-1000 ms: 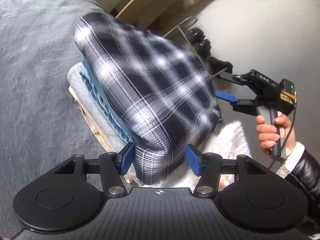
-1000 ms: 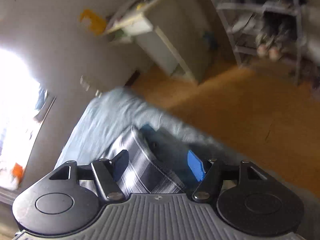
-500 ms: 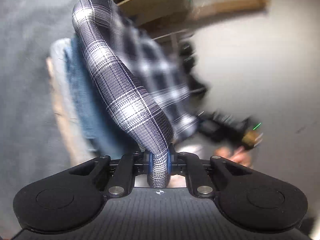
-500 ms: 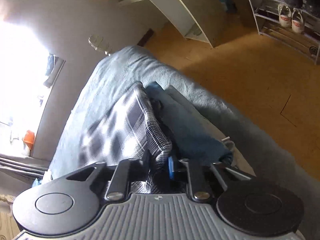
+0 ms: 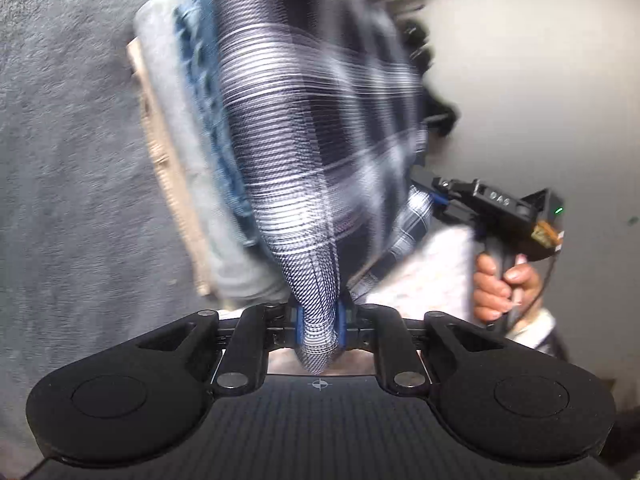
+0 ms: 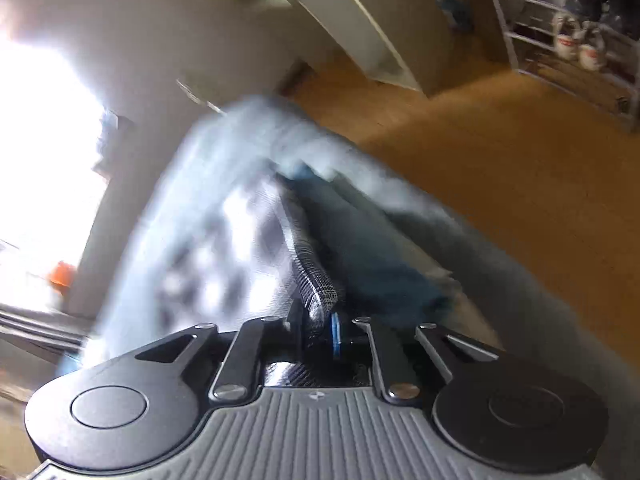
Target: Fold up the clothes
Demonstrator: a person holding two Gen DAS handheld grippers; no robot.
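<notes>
A dark plaid shirt [image 5: 320, 120] with white checks lies blurred over a stack of folded clothes. My left gripper [image 5: 319, 322] is shut on a bunched fold of the shirt at its near edge. In the left wrist view the right gripper [image 5: 434, 196] pinches the shirt's far corner, held by a hand [image 5: 500, 284]. The right wrist view shows my right gripper [image 6: 322, 330] shut on the plaid shirt [image 6: 316, 280], whose body blurs off to the left. Under it lie a blue garment [image 5: 204, 92], a grey one and a beige one.
The stack rests on a grey blanket [image 5: 68, 160] over a bed. A fluffy white garment [image 5: 436, 264] sits near the hand. Beyond the bed edge are an orange-brown floor [image 6: 520, 184], a white cabinet [image 6: 360, 28] and a shoe rack [image 6: 572, 40].
A second ago both grippers stood open around the shirt's edge; they shut on it half a second ago. Now both are lifting and swinging the shirt, which blurs in both views.
</notes>
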